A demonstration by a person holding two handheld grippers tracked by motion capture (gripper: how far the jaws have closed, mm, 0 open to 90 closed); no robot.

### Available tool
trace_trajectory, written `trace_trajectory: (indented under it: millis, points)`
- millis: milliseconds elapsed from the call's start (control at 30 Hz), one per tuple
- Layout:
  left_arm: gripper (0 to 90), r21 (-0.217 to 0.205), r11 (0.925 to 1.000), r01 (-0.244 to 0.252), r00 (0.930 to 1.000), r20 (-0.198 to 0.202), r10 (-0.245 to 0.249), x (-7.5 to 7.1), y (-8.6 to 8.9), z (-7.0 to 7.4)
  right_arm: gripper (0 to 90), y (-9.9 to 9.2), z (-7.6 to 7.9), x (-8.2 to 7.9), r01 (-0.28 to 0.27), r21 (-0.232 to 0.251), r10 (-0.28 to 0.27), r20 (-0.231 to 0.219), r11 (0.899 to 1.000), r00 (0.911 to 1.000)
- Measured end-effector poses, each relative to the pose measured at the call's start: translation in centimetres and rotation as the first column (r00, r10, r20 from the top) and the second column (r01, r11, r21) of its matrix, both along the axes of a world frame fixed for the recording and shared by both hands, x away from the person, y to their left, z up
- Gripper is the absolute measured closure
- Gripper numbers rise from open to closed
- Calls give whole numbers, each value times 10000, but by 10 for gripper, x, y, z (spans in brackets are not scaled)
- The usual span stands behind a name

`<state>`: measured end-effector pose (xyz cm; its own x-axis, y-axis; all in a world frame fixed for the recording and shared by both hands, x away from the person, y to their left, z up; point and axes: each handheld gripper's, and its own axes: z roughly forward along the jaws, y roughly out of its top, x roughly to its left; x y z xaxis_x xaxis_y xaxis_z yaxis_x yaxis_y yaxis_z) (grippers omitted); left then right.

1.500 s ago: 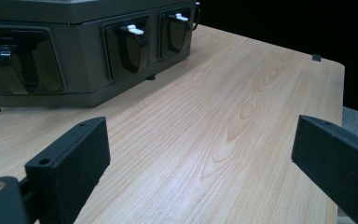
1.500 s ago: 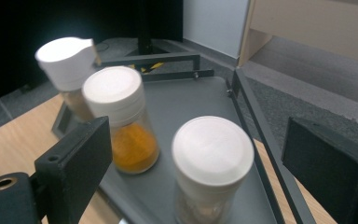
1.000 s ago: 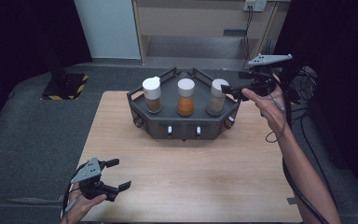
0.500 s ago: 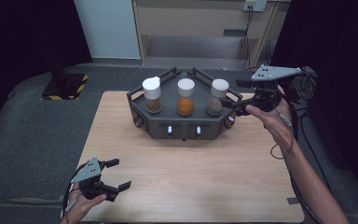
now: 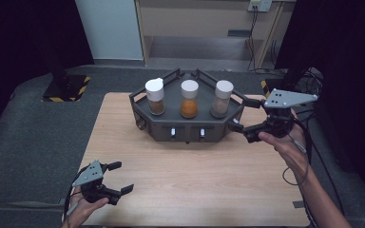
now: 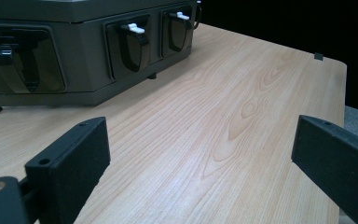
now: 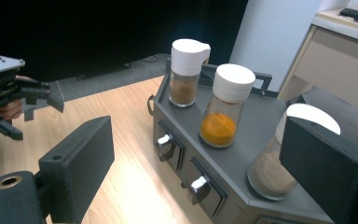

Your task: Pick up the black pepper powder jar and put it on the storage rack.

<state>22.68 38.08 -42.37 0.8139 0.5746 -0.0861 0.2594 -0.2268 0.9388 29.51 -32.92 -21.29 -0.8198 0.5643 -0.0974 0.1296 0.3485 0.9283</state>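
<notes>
A pale wooden counter [image 5: 190, 175] carries a dark grey angular tray [image 5: 187, 124] set toward its far edge. Three clear spice jars with white lids stand upright in a row on the tray, apart from one another: a brown-filled jar [image 5: 155, 96] at the left, an orange-filled jar [image 5: 189, 99] in the middle, and a beige-filled jar [image 5: 222, 99] at the right. The tray's front wall holds two small switches [image 5: 187, 133] side by side.

The right gripper [image 5: 240, 115] is held level by a hand [image 5: 285, 142] at the tray's right end. Its jaws stand apart and empty — one beside the tray's rim, the other just off its corner, with the beige-filled jar the nearest jar to them. In the right gripper view that jar sits on the tray partly behind one black jaw, not touched by either one that I can see.

The left gripper [image 5: 119, 176] is near the counter's front left corner, well apart from the tray, held by the other hand [image 5: 81, 209]. Its jaws are also spread wide with nothing between them — the left gripper view shows bare wood grain in the gap and the tray's front wall beyond
</notes>
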Motion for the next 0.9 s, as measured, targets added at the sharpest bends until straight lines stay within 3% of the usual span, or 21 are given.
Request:
trace_trajectory:
  millis: [433,900]
  points:
    - [28,-20,10000,-39,10000,26,39,-1,0,0,96,-15,-26,-43,256,-277,-250,201,9993,9995]
    - [28,-69,9999,-85,9999,53,86,-2,1,0,92,-34,-58,-72,691,-108,-693,-129,9975,9975]
